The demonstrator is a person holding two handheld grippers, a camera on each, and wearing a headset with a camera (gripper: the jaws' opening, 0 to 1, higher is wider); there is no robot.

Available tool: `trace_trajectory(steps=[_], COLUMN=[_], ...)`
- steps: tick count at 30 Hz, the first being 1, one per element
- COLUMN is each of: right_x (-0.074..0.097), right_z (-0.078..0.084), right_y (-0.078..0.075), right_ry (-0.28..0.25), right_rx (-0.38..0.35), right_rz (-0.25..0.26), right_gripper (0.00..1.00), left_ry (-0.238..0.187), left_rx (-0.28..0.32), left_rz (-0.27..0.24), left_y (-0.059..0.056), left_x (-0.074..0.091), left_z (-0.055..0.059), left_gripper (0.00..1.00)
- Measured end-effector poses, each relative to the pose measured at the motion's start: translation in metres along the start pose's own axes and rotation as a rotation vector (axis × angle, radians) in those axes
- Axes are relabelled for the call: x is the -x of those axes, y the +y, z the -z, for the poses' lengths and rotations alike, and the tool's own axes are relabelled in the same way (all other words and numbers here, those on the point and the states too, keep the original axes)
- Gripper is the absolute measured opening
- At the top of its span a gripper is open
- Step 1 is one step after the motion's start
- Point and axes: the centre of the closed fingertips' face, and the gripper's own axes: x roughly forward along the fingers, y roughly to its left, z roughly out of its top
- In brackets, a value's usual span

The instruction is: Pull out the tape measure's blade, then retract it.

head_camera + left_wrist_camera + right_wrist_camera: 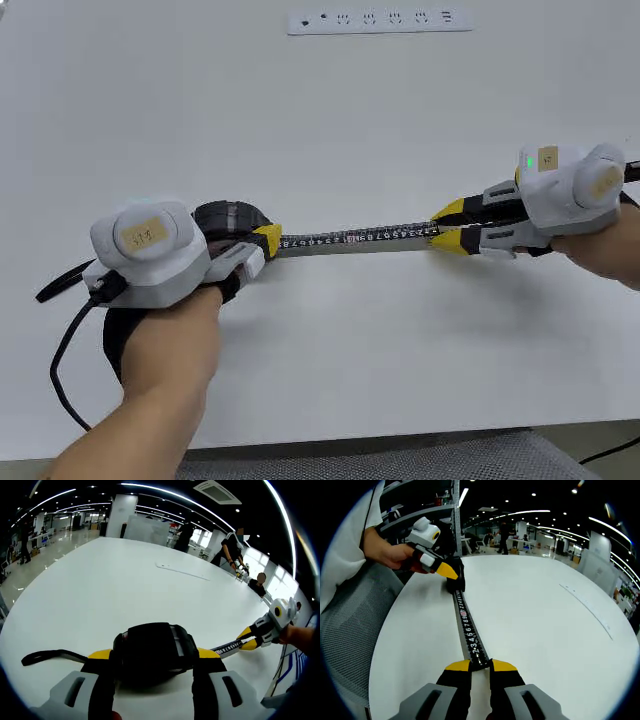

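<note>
In the head view the left hand (170,335) comes up from the bottom edge, with a bare arm and a straight wrist. It holds the left hand-held gripper (255,250) low over the white counter (350,110), pointing to the right. The right hand (605,245) comes in from the right edge. It holds the right hand-held gripper (445,228) pointing to the left. The two face each other, well apart.

A grey mesh chair (400,465) shows just under the near edge of the counter. A black cable (60,360) loops down from the back of the left hand-held gripper. A black strap (60,283) lies flat on the counter, off to its left. Far away at the back of the counter lies a white power strip (380,20). In the left gripper view some people (230,547) are past the far end of the counter.

The tape measure (230,218) is black and round. It sits on the counter between the jaws of the left hand-held gripper, which press on its two sides. The blade (355,237) comes out of it and runs to the right, low over the counter. I cannot tell if it touches the counter. The jaws of the right hand-held gripper are squeezed together on the end of the blade, one yellow tip on each side. In the right gripper view the numbers on the blade run away from the jaws toward the tape measure
</note>
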Motion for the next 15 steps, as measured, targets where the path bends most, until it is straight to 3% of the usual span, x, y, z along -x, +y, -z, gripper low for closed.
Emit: trace_trajectory(steps=[15], right_x=[-0.031], right_z=[-0.029], right_y=[0.015], right_ry=[-0.066], right_rx=[-0.004], right_rz=[-0.025], right_gripper=[0.10], left_ry=[-0.002], left_rx=[0.020], left_rz=[0.011], left_y=[0.001], left_x=[0.000], left_z=[0.000], left_gripper=[0.58])
